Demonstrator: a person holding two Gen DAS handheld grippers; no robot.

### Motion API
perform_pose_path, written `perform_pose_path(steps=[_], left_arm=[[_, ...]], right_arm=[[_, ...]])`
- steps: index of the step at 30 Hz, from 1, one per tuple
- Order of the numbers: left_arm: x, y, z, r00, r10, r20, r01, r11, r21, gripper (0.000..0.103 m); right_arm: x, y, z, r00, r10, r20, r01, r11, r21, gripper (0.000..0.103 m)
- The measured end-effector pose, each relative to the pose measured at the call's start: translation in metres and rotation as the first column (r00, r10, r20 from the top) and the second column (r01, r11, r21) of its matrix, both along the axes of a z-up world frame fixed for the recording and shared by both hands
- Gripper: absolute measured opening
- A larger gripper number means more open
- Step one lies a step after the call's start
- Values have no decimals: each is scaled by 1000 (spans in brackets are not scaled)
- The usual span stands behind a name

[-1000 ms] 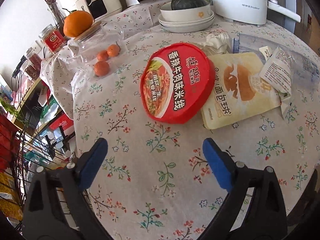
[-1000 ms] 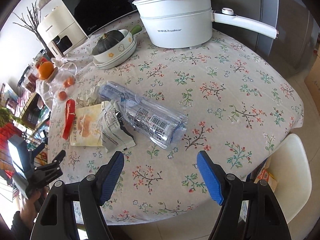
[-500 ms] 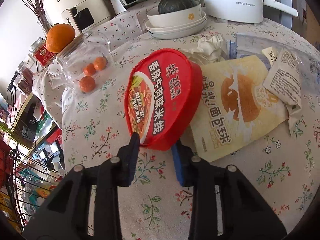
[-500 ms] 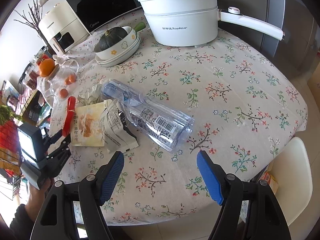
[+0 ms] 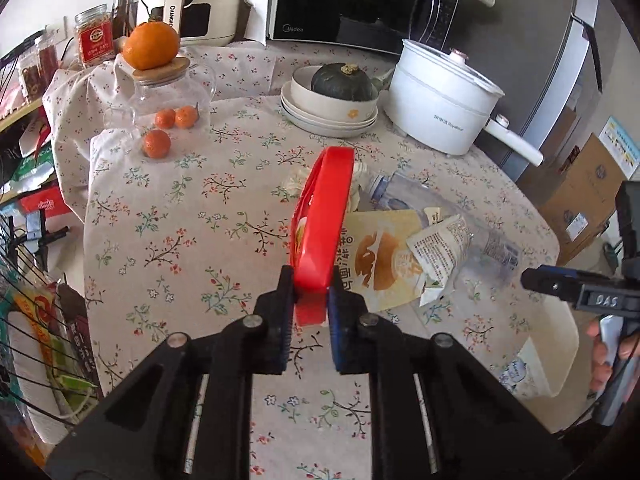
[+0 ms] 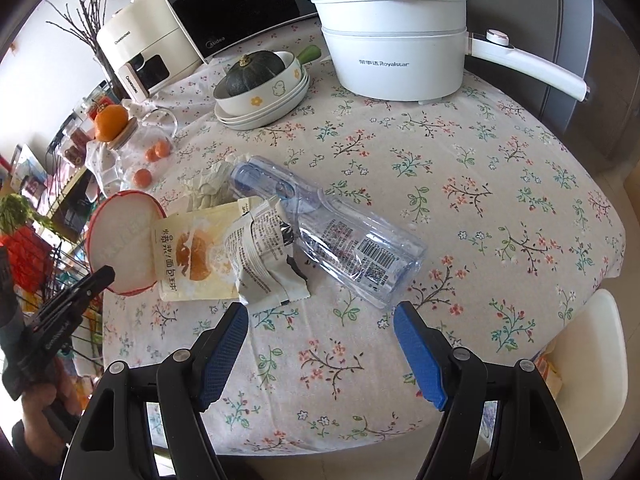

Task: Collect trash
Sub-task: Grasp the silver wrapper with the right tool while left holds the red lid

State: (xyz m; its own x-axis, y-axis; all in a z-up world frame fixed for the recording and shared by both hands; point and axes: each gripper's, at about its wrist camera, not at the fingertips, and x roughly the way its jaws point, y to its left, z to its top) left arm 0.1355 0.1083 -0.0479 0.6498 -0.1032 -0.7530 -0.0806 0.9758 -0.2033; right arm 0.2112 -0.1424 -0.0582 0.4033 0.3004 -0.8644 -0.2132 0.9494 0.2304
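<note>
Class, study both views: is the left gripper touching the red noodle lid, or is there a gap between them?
Touching. The left wrist view shows the left gripper, whose jaws have just been closing, pinching the edge of the red noodle lid between both pads, the lid standing on edge.

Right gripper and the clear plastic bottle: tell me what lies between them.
Only bare floral tablecloth lies between the open right gripper and the clear plastic bottle, as the right wrist view shows; a torn white wrapper lies just left.

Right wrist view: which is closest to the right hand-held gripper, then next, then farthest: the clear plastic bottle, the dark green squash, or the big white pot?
1. Clear plastic bottle, lying just ahead of the right hand-held gripper.
2. Dark green squash, in its bowl, far left.
3. Big white pot, at the table's back edge; close to the squash's distance.
</note>
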Motion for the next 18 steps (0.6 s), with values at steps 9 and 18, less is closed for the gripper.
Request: perform_pose_path(steps=[9, 18], left_arm=[[-21, 22, 17, 994, 87, 60, -80, 990, -114, 16], [-27, 39, 13, 990, 128, 56, -119, 983, -139, 14]], right_arm=[[13, 36, -31, 1000, 29, 1, -29, 999, -37, 77], [25, 61, -46, 998, 70, -3, -70, 997, -37, 77]])
